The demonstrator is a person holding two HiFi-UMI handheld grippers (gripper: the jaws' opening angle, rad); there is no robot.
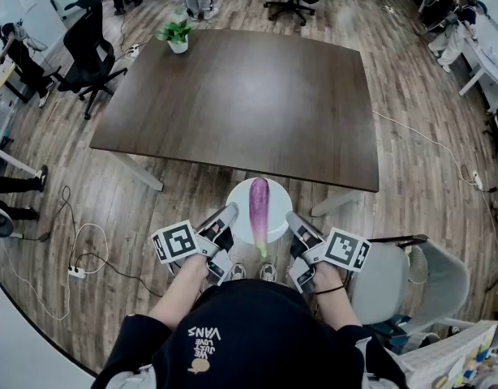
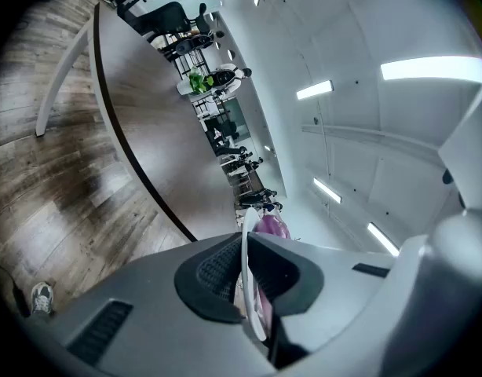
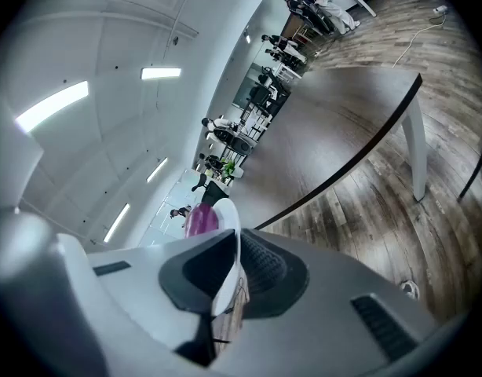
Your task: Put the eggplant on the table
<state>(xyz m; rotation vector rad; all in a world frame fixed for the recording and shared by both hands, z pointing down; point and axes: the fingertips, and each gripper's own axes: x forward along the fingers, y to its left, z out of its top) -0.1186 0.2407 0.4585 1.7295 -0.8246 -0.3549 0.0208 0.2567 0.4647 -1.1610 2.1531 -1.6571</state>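
The white plate (image 1: 239, 199) is clamped at its rim by the left hand-held gripper (image 1: 228, 215) and the right hand-held gripper (image 1: 294, 220). The eggplant (image 1: 259, 205) is carried on it, between both. The worktop (image 1: 249, 104) lies ahead, not yet reached, so the placing is judged not yet done.

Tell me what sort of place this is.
Probably an open-plan office or lab: wheeled office chairs stand near a large table on a wood floor, and strip lights run along the ceiling.
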